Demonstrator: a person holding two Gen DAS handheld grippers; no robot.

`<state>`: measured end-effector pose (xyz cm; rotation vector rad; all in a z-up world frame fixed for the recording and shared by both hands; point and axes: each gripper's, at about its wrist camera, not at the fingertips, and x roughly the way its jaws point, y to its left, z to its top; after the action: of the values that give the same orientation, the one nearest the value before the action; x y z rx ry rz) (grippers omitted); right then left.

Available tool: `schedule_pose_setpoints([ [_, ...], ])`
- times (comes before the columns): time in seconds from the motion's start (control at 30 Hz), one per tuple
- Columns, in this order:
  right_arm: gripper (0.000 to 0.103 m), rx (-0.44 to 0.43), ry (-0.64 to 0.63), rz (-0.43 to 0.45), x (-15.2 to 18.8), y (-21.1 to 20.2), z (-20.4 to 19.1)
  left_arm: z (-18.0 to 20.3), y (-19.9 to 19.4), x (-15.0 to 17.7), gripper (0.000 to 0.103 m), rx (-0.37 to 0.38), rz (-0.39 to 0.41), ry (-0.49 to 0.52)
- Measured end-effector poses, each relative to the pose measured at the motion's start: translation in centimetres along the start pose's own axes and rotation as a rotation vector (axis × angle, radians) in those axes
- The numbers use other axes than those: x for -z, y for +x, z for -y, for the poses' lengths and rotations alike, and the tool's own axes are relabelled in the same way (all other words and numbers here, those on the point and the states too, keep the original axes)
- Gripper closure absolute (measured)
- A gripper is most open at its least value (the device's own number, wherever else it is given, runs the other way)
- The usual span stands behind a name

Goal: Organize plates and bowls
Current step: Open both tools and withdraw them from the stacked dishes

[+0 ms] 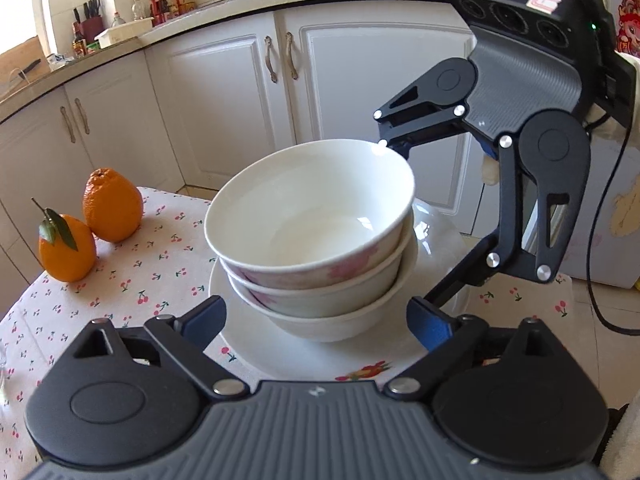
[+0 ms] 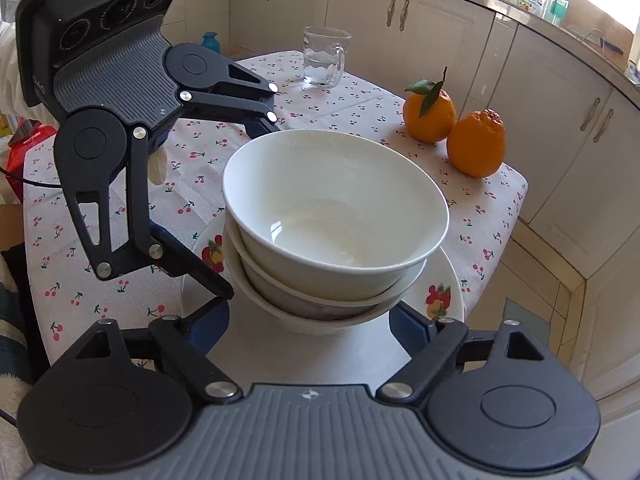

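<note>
Three white bowls (image 1: 312, 224) are nested in a stack on a white plate (image 1: 280, 352) with a fruit print, on the cherry-print table. The stack also shows in the right wrist view (image 2: 336, 216), on the plate (image 2: 444, 280). My left gripper (image 1: 316, 320) is open, its blue fingers either side of the bottom bowl on the near side. My right gripper (image 2: 312, 324) is open, fingers flanking the stack from the opposite side. Each gripper shows in the other's view: the right gripper (image 1: 404, 224) and the left gripper (image 2: 248, 208).
Two oranges (image 1: 92, 224) sit on the tablecloth (image 1: 152, 272) beside the stack; they also show in the right wrist view (image 2: 452, 128). A glass mug (image 2: 324, 56) of water stands at the table's far end. White kitchen cabinets (image 1: 224, 92) surround the table.
</note>
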<state>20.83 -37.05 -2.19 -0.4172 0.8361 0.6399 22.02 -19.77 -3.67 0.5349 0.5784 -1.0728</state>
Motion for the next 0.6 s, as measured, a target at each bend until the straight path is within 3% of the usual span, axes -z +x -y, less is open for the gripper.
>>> schedule_pose_setpoints([
  [0.1,0.007,0.058,0.051,-0.006,0.4,-0.8,-1.2,1.0,-1.9,0.8,0.005,-0.093,0.017,-0.035],
  [0.2,0.001,0.155,0.143,-0.003,0.7,-2.3,-3.1,2.5,-4.2,1.4,0.002,-0.235,0.054,-0.091],
  [0.37,0.0,0.427,0.466,-0.018,1.0,-5.0,-5.9,5.1,-8.4,1.4,0.001,-0.473,0.122,-0.248],
  [0.5,0.0,0.58,0.625,0.047,1.3,-7.9,-9.1,5.6,-11.5,1.1,0.001,-0.505,0.122,-0.389],
  [0.6,0.0,0.615,0.674,0.114,0.9,-9.8,-11.7,6.5,-13.2,1.2,0.001,-0.564,0.103,-0.437],
])
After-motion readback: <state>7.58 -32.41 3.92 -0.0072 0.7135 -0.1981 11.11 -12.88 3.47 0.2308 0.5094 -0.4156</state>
